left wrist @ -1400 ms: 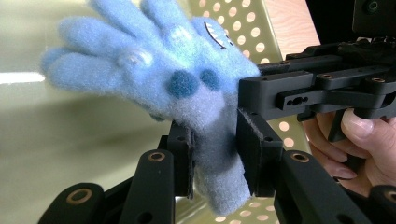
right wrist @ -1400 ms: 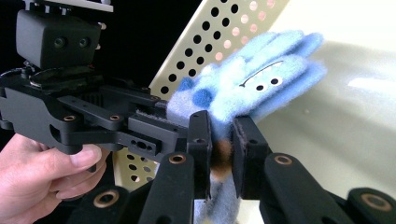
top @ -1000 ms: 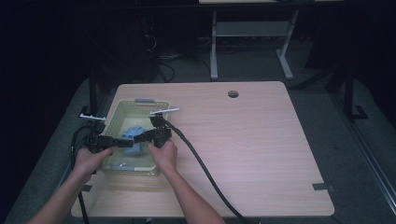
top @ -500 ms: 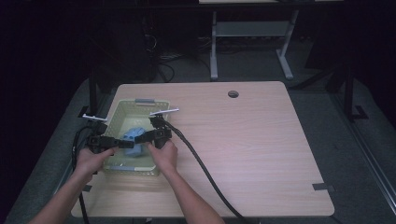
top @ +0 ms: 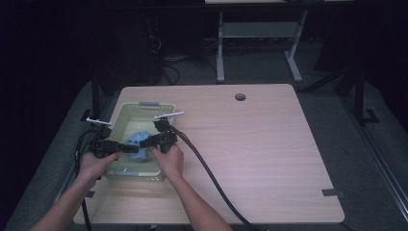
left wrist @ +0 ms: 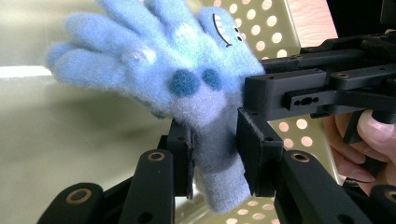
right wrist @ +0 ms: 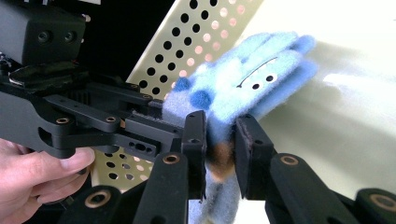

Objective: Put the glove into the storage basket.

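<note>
Fig. — Blue fuzzy glove (top: 138, 141) held up inside the pale-green perforated basket (top: 144, 107), which sits at the near-left part of the wooden table (top: 269, 159). Both tools grasp the same glove from opposite sides: left gripper (top: 126, 148) comes in from the left, right gripper (top: 147, 142) from the right, tips nearly meeting over the basket's middle. In the left gripper view the jaws clench the cuff end of the glove (left wrist: 187, 88), fingers fanning up and away; in the right gripper view the jaws press on the glove's (right wrist: 243, 93) lower part near a brown patch, though they have just been easing open a little, fabric between them. Long axis runs cuff-down, fingers-up, approx. upright and tilted. Neither hand is clearly nearer — both are on it. Room: basket walls close on all sides, esp. the perforated wall just behind; free space is upward, then right over bare tabletop. Judged next move — lift clear of the rim.
</note>
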`<state>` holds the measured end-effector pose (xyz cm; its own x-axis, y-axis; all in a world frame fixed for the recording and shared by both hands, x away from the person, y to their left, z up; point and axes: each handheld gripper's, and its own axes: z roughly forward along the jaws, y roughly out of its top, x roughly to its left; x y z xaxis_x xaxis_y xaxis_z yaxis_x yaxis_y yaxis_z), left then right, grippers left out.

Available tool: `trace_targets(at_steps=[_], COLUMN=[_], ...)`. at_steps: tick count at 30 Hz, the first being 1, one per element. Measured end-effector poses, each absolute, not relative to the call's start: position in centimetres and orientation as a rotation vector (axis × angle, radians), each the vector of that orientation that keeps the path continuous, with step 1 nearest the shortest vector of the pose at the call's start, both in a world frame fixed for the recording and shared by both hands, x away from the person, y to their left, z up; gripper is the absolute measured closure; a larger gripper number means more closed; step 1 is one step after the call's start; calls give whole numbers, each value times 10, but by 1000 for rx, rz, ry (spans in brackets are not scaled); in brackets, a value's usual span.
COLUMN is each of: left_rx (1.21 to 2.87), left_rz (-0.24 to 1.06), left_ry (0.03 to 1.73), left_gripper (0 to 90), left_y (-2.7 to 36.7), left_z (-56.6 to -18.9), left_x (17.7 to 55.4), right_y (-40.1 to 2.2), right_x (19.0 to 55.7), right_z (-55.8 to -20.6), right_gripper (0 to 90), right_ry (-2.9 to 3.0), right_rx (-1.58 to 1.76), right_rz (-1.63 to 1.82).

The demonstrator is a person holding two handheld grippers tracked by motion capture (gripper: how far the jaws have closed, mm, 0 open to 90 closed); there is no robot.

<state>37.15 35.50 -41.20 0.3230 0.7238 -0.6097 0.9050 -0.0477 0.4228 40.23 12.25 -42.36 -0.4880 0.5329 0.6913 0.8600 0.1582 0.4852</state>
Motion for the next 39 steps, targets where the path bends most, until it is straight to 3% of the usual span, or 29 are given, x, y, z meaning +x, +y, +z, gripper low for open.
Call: trace_targets(at_steps=[15,24,36,39], left_rx=[1849,1982,2022,2064], left_rz=[-280,-244,-241,-228], left_ry=[1506,1576,1669,1681], left_gripper=[665,671,657,717], left_y=[351,339,335,330], left_z=[-414,-416,-419,-420], left_x=[375,382,388,390], right_y=[120,110,98,94], right_x=[402,401,397,397], right_z=[-419,-408,-397,-394], right_gripper=[715,714,711,705], right_ry=[-2117,-2116,-2110,-2104], right_rx=[-1352,-1365,-1351,-1347], right_rz=[-1261,-1307,-1363,-1377])
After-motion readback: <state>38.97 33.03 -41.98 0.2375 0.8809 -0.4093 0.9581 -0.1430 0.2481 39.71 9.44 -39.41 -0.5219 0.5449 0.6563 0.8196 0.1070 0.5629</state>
